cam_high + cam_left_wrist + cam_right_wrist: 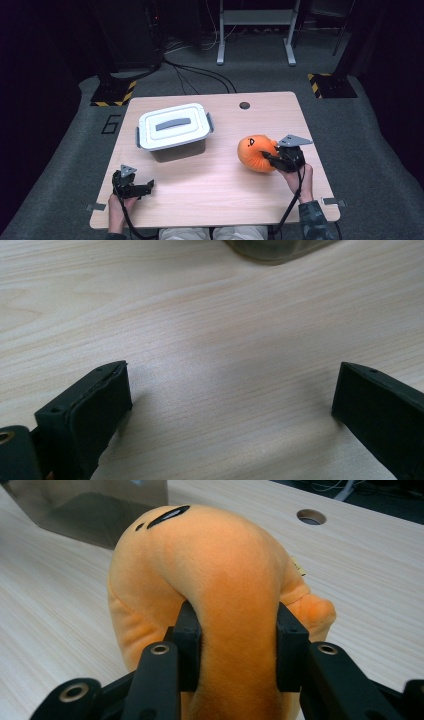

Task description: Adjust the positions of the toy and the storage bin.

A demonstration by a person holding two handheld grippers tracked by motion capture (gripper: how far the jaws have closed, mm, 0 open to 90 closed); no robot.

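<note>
- Right gripper [270, 159] was clamped on the orange plush pumpkin [256, 152]; in the right gripper view its pads [188, 630] dug deep into a fold of the plush [210, 580], jaws narrow, fabric bulging past both sides.
- Pumpkin sat at the table's [215, 175] right half, by the gripper's tips and away from the person; whether it was touching the wood or just lifted, can't tell.
- Key relation: lidded storage box [172, 127] lay to the pumpkin's left and a bit farther from the person, apart from it w/ bare wood between. Any carry to the box would go leftward and slightly away.
- Box's long axis ran roughly left-right, slightly skewed; white lid w/ grey handle was on, side latches looked down. So judged: plush can't go in until the lid is off.
- Left gripper [145, 187] rested near the table's front-left corner, jaws wide apart, nothing between them; in the left gripper view bare wood [225, 370] lay between its fingers [95, 400] and the box's base [275, 247] showed ahead.
- Left hand was nearer the box, and free; likely the one to handle the lid while the right held the toy.
</note>
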